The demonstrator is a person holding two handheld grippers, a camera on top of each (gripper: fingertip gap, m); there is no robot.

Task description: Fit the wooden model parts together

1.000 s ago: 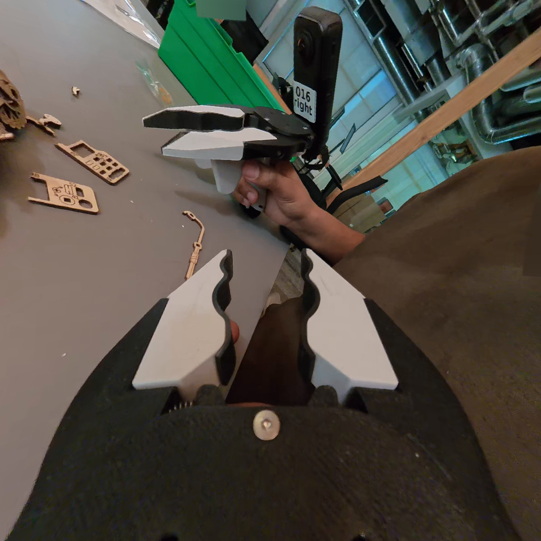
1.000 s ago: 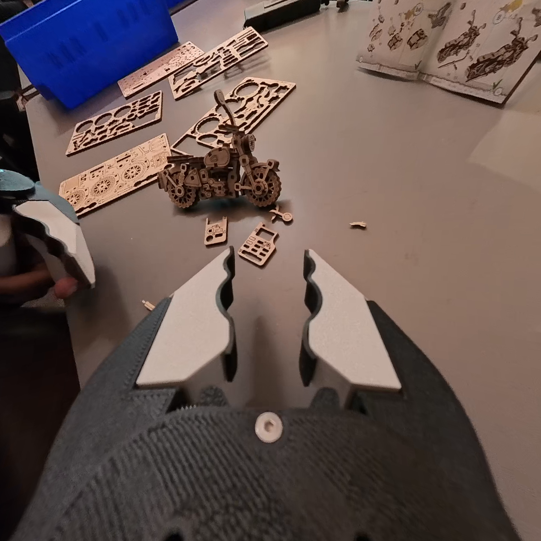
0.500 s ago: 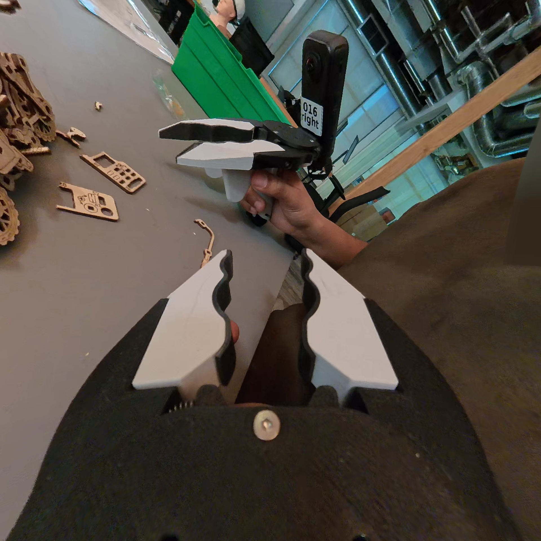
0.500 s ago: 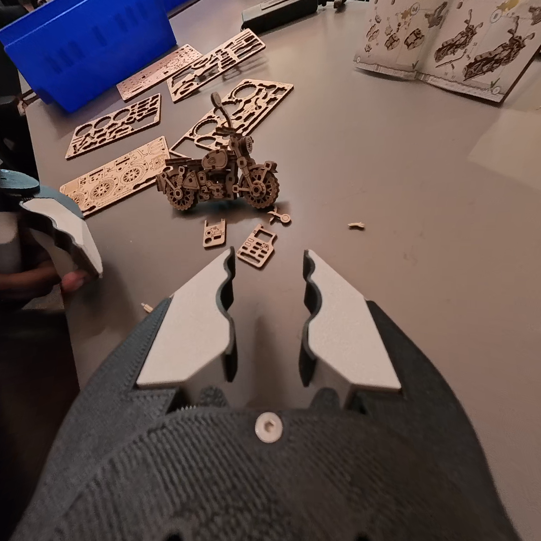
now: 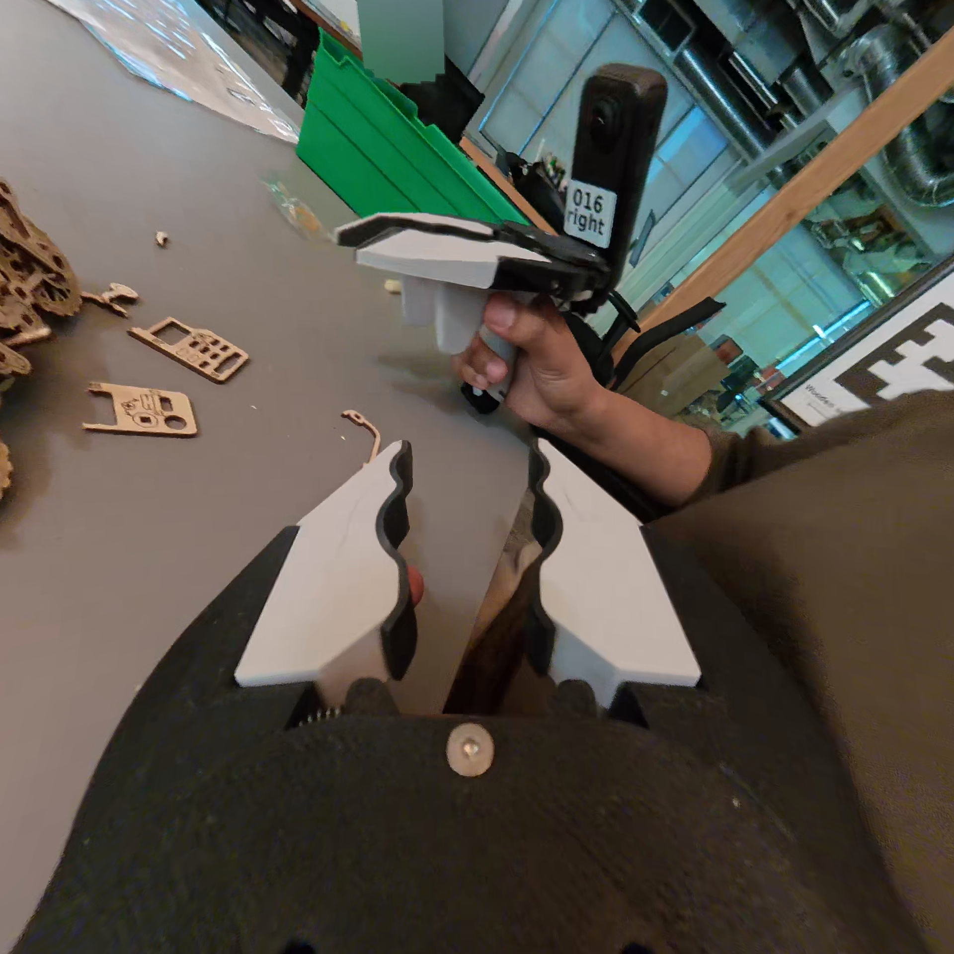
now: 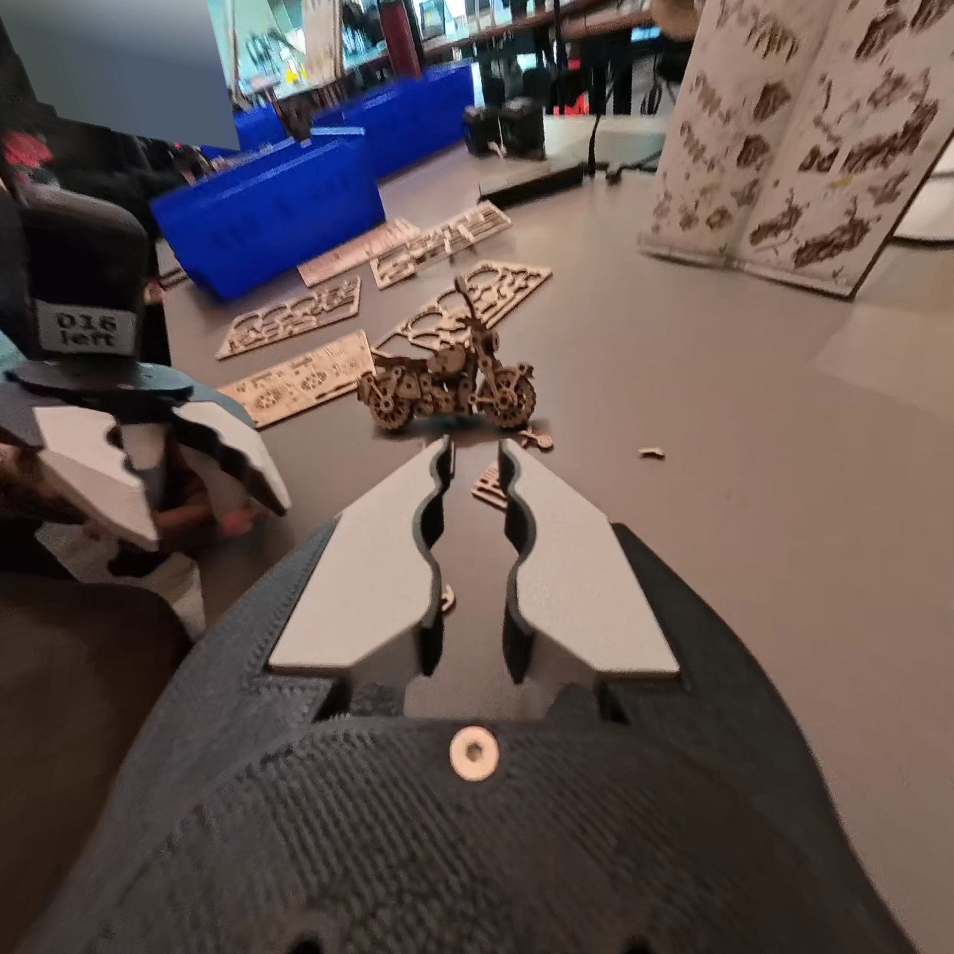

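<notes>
The assembled wooden motorcycle (image 6: 449, 387) stands upright on the grey table (image 6: 722, 464). My right gripper (image 6: 475, 449) hovers low just in front of it, open with a narrow gap and empty. A loose grid-shaped piece (image 6: 488, 485) shows between its fingertips. In the left wrist view that grid piece (image 5: 191, 348), a flat cut-out piece (image 5: 142, 410) and a thin hook piece (image 5: 364, 428) lie on the table. My left gripper (image 5: 468, 451) is open and empty at the table's near edge. The right gripper (image 5: 351, 247) shows there too, held by a hand.
Several punched wooden sheets (image 6: 299, 382) lie behind the motorcycle, with a blue bin (image 6: 268, 206) beyond. An open instruction booklet (image 6: 784, 144) lies at the far right. A green bin (image 5: 382, 160) stands at the table's far side. Small wood chips (image 6: 650, 453) lie loose. Between my right fingertips and the assembled wooden motorcycle (image 6: 449, 387) there is roughly 11 cm.
My right gripper has dropped lower, levelled out and moved closer to the motorcycle, and its jaws have narrowed. My left gripper has stayed open and shifted only slightly.
</notes>
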